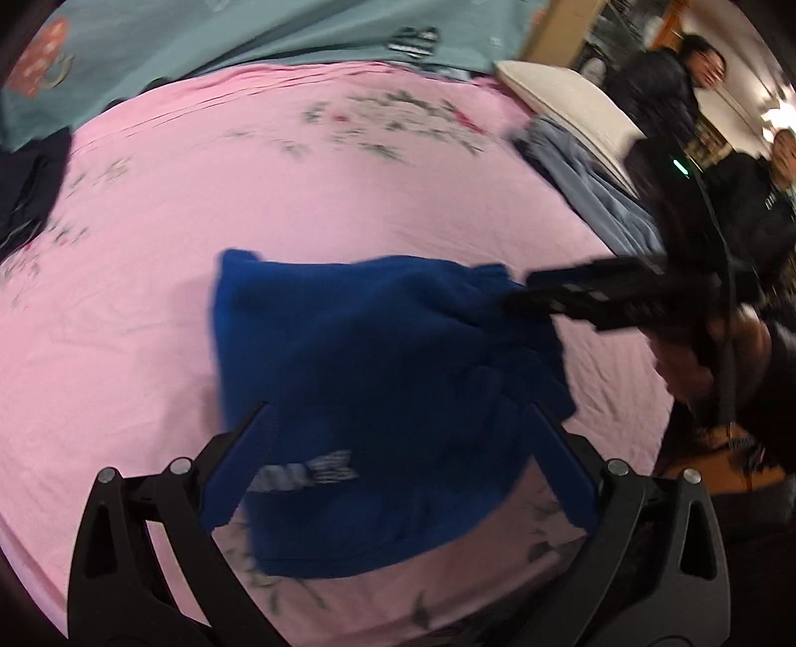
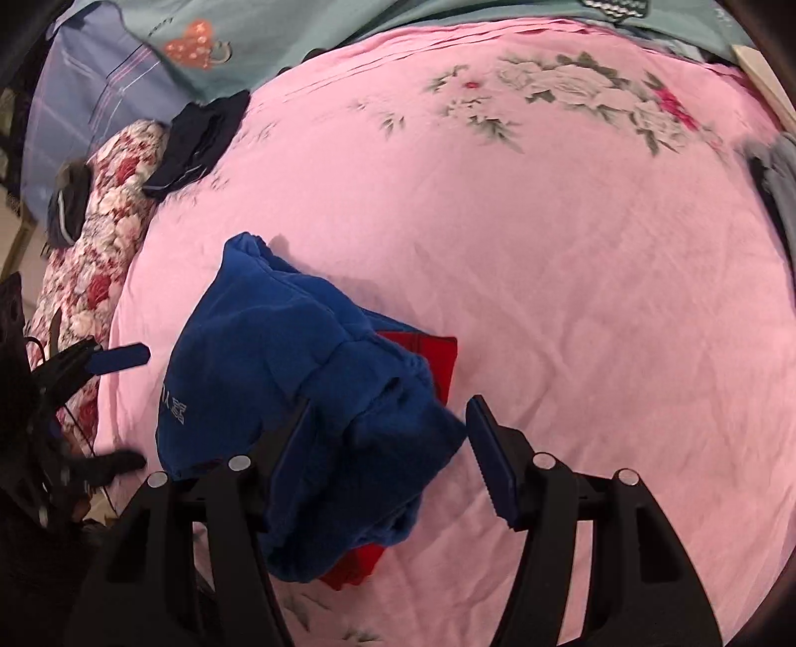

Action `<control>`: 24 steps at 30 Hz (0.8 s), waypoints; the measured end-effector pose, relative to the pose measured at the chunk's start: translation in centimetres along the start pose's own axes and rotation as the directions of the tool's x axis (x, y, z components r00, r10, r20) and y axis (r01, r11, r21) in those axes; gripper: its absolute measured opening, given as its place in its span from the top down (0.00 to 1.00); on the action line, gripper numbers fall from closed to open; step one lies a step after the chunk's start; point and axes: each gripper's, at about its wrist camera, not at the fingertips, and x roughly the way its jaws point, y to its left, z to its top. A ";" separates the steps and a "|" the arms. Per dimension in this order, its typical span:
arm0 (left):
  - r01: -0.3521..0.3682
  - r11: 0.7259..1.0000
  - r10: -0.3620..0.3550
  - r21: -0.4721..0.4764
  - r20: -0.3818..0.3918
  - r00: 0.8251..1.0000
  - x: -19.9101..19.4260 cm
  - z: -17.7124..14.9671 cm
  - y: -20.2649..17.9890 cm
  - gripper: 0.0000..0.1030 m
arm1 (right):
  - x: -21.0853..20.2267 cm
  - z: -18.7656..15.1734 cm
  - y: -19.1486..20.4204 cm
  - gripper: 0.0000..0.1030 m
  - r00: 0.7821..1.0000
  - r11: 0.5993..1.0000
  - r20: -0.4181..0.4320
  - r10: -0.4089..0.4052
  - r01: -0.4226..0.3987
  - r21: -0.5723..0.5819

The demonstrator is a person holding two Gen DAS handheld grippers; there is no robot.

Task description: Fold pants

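While the blue pants (image 2: 298,398) were bunched into a thick, lumpy bundle near the close edge of the bed, they looked only partly folded, with layers piled on each other rather than squared up. The fabric read as fleece: fuzzy, soft, heavy folds, with small pale lettering on one panel. Something red (image 2: 428,358) poked out from underneath on two sides; I couldn't tell if it was lining or a separate garment.

The right gripper (image 2: 388,438) had its jaws spread apart, straddling the near lump of fabric without pinching it — my guess is it was lined up to bite that edge. The left gripper (image 1: 398,438) hovered over the lettered part with jaws wide apart too, holding nothing. Both had blue ridged pads on black arms.

The bundle sat on a pink sheet (image 2: 572,298) with a printed flower pattern, smooth with faint creases, so the fleece probably wouldn't slide much. Further out there was a dark folded garment (image 2: 199,139) toward the far left edge, a floral quilt (image 2: 114,234) along that side, and a teal blanket (image 2: 278,30) across the far end. Two people (image 1: 696,79) stood past the right edge.
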 end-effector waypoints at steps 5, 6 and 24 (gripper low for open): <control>-0.016 1.000 0.018 0.021 -0.091 0.996 3.6 0.5 -2.0 0.02 | 1.5 1.0 -2.2 0.39 0.988 0.989 -0.040 0.149 -0.149 0.014; -0.025 1.000 0.027 0.018 -0.103 0.994 4.1 0.6 -2.1 0.02 | 1.9 1.1 -2.5 0.39 0.984 0.985 -0.051 0.171 -0.170 0.020; -0.115 0.993 0.111 -0.022 -0.142 0.984 5.2 -0.4 -3.2 0.02 | 4.8 3.1 -5.5 0.39 0.824 0.831 -0.119 0.554 -0.541 0.127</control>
